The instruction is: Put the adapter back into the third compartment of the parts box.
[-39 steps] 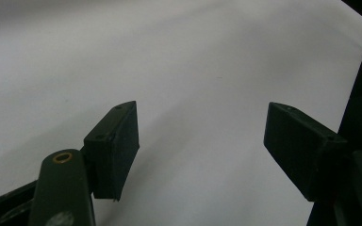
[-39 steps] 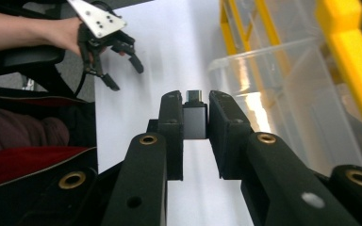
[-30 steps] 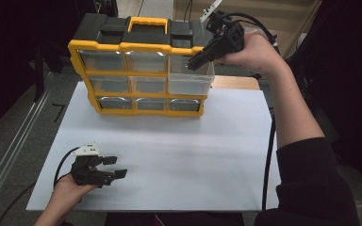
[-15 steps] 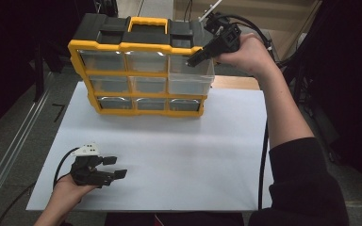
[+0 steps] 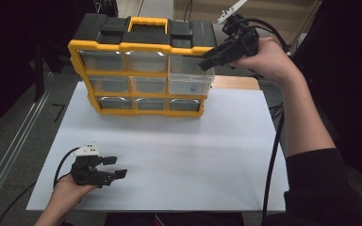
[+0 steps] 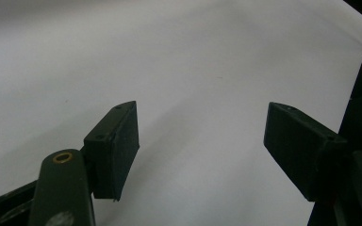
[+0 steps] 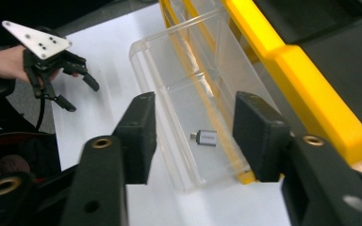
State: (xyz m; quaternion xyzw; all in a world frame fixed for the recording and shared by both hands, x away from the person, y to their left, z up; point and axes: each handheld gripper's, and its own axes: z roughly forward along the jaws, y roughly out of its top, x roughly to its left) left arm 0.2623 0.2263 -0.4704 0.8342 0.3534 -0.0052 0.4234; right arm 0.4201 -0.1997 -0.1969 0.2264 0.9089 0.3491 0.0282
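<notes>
While the right claw (image 5: 206,60) is being held at the top right corner of the yellow organizer (image 5: 141,75), its jaws have just been opening and are standing half apart with nothing gripped. A clear drawer (image 7: 193,94) is being seen pulled out beneath them, with a small silver adapter (image 7: 203,137) lying on its floor. The left claw (image 5: 115,167) is being rested, wide open and empty, on the white desk (image 5: 193,155), well apart from the organizer.
</notes>
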